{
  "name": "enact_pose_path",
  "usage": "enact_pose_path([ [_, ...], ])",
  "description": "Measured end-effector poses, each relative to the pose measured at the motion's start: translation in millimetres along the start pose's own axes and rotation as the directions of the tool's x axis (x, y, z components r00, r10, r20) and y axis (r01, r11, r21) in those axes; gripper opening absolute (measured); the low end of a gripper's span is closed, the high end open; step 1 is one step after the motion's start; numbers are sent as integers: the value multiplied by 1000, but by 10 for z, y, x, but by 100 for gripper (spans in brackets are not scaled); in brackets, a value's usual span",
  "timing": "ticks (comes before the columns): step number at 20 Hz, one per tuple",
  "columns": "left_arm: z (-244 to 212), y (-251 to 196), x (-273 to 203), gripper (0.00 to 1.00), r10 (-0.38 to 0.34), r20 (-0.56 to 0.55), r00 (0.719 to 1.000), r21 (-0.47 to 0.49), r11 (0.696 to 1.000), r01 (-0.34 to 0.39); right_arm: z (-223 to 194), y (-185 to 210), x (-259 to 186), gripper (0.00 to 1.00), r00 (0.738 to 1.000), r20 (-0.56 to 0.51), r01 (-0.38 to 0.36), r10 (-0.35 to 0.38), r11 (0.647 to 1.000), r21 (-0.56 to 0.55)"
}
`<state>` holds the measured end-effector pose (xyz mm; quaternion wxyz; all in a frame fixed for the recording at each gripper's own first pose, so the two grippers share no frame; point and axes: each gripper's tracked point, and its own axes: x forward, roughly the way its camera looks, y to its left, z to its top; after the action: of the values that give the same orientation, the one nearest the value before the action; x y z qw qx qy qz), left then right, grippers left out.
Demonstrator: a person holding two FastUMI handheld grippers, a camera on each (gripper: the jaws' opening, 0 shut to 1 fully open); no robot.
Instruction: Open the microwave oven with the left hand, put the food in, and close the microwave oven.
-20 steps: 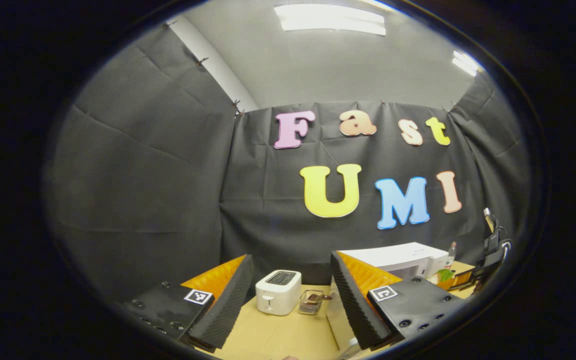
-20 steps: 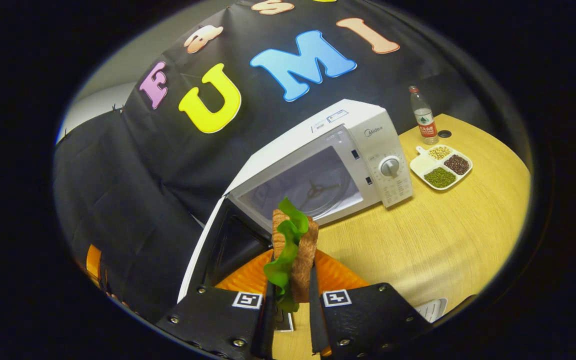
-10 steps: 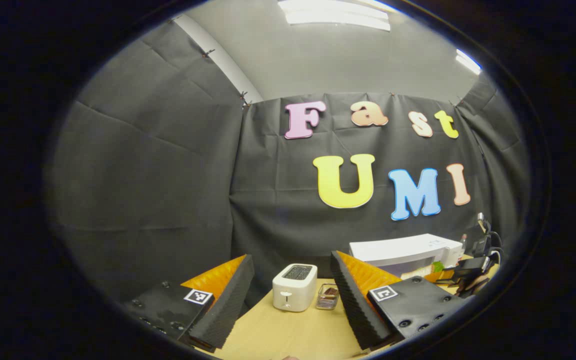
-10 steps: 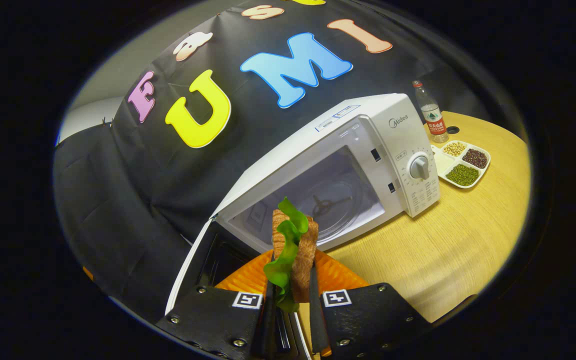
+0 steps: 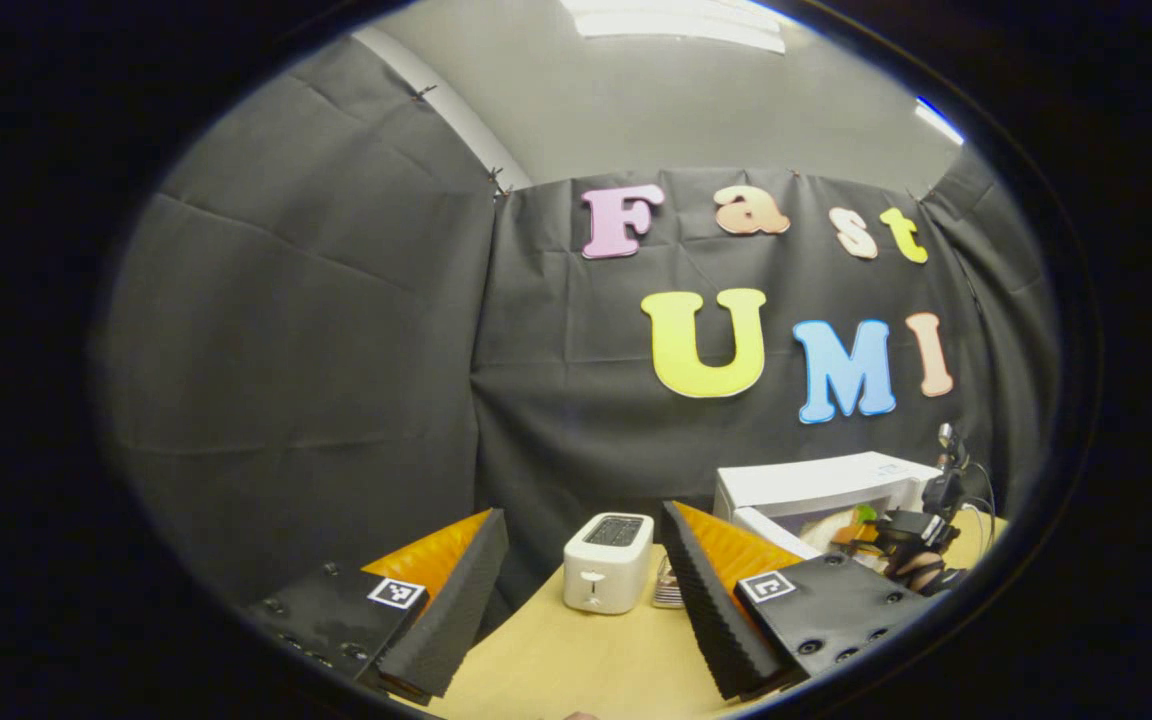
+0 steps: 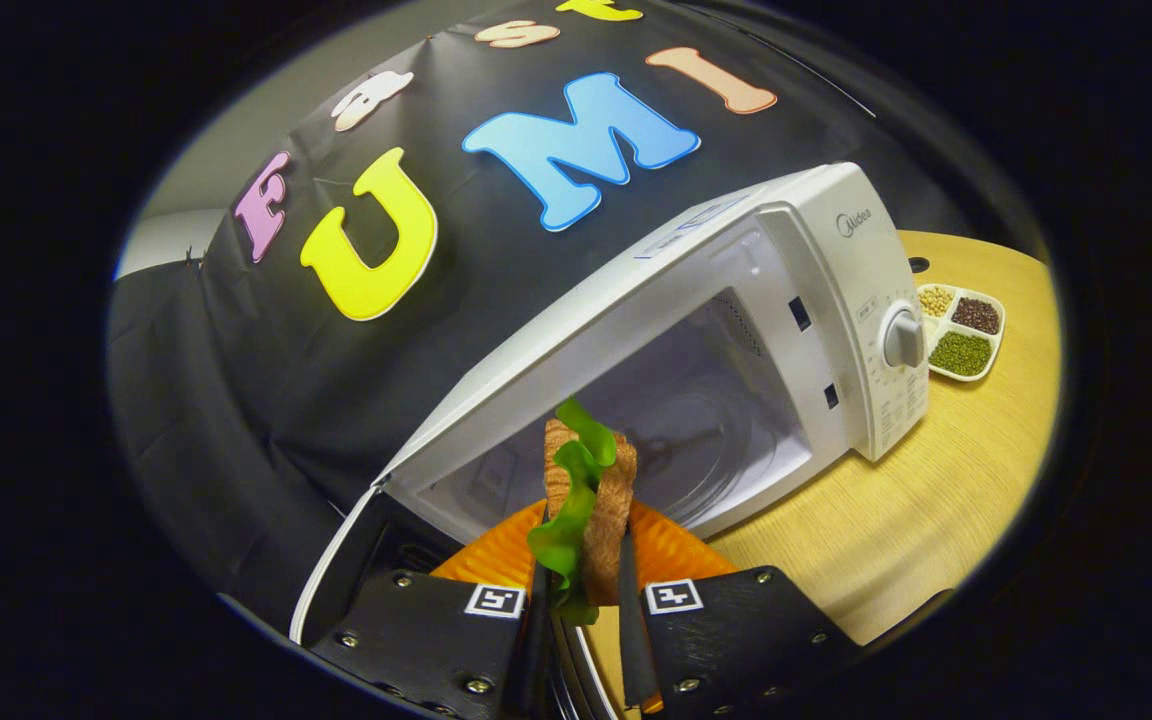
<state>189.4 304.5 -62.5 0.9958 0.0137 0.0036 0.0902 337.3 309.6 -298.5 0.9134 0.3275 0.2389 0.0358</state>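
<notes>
The white microwave [image 6: 836,300] stands on the wooden table [image 6: 936,480], its door [image 6: 336,580] swung wide to the left and the cavity [image 6: 716,440] showing. My right gripper [image 6: 584,525] is shut on a sandwich [image 6: 591,490] of brown bread and green lettuce, held upright just in front of the cavity's mouth. In the left gripper view, my left gripper [image 5: 584,515] is open and holds nothing, raised above the table to the left of the microwave [image 5: 816,485]. Farther off there, the right gripper [image 5: 901,525] and a hand reach at the oven's opening.
A white toaster [image 5: 608,550] stands on the table [image 5: 576,660] ahead of the left gripper, with a small wire basket [image 5: 664,590] beside it. A white divided tray [image 6: 966,320] of beans lies right of the microwave. Black cloth walls close the back and sides.
My right gripper has carried the sandwich closer to the open cavity, and the microwave looms larger. The left gripper's view has drifted, shifting toaster and microwave rightward; it stays open.
</notes>
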Motion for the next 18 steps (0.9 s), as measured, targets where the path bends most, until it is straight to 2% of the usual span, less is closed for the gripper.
enact_pose_path([
  [1, -6, -3, 3, 98, 3, -3, 1000, 7, 1000, -3, 0, -14, 70, 29, 1000, 6, 3, -3, 1000, -1],
  [2, -18, 6, -1, 94, 5, -6, 1000, 11, 1000, -5, -16, -34, 134, 29, 1000, 10, 4, -4, 1000, -4],
  [3, -41, -1, 14, 98, 6, -9, 1000, 14, 1000, -6, -36, -55, 200, 29, 1000, 13, 3, -3, 1000, -1],
  [8, -207, 64, -11, 98, 30, -47, 998, 46, 999, -28, -114, -127, 453, 30, 1000, 27, 9, -10, 1000, 27],
  [9, -213, 71, -7, 94, 36, -51, 998, 44, 998, -33, -122, -161, 503, 29, 999, 28, 19, -19, 1000, 22],
  [10, -225, 69, -11, 98, 39, -58, 998, 40, 999, -37, -149, -218, 548, 29, 999, 23, 32, -33, 999, 18],
  [13, -255, 59, -14, 98, 45, -69, 997, 42, 998, -42, -176, -349, 665, 30, 999, 5, 50, -51, 998, 37],
  [15, -236, 55, -7, 100, 49, -59, 997, 55, 997, -45, -234, -441, 729, 29, 997, -19, 77, -76, 997, 8],
  [18, -249, 69, -29, 98, 56, -61, 997, 57, 997, -52, -215, -559, 771, 41, 992, -7, 125, -125, 991, -42],
])
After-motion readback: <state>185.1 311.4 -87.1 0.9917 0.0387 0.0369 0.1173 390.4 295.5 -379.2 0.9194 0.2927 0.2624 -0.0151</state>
